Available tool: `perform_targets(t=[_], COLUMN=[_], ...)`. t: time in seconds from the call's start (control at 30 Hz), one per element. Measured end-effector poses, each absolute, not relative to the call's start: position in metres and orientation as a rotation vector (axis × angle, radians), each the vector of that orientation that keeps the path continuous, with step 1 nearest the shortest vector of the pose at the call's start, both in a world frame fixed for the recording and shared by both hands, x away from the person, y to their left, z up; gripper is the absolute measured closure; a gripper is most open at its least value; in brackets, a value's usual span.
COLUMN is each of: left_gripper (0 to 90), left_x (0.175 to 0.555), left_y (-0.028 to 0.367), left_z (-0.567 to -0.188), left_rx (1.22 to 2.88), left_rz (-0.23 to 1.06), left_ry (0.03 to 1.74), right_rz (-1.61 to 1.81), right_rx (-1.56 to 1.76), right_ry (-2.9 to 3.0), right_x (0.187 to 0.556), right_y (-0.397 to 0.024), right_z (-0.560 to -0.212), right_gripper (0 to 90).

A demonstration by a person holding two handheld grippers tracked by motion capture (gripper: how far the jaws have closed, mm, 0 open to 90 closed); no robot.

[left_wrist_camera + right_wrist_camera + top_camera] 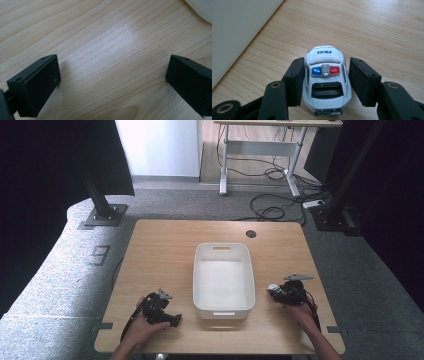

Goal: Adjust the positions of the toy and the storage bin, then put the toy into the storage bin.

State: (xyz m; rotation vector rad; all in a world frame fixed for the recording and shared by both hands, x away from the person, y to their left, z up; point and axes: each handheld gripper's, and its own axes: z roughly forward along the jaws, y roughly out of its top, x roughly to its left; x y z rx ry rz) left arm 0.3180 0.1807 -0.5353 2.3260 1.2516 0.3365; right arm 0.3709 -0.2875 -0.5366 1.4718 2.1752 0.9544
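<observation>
A small white toy police car [325, 82] with a blue and red light bar stands on the wooden table, right of the white bin [196, 285]. My right gripper [325, 61] straddles it, open. Its left jaw lies against the car's side, and a thin gap shows at its right jaw. In the high view the car [272, 290] sits at the tip of the right gripper [278, 292]. My left gripper [172, 320] rests low over bare wood left of the bin, open with nothing between its jaws [113, 72].
The white bin's inside looks empty in the high view; its corner [202, 7] and wall [237, 30] show in the gripper views. A round cable hole [251, 233] lies near the table's far edge. Beyond the table are grey carpet, cables and a desk frame.
</observation>
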Motion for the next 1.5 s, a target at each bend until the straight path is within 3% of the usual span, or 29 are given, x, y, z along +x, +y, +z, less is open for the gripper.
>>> perform_targets(t=[0.53,1.5], left_gripper=[0.0,0.0], left_x=[0.318,0.318], left_y=[0.181,0.180], left_z=[-0.535,-0.535], left_rx=[2.327,2.326], left_rz=[0.337,0.339], left_ry=[1.252,1.257], right_rz=[0.971,1.136], right_rx=[1.478,1.412], right_ry=[2.149,2.075], right_x=[0.370,0.362], right_y=[-0.291,-0.285], right_z=[-0.532,-0.483], right_gripper=[50.7,50.8])
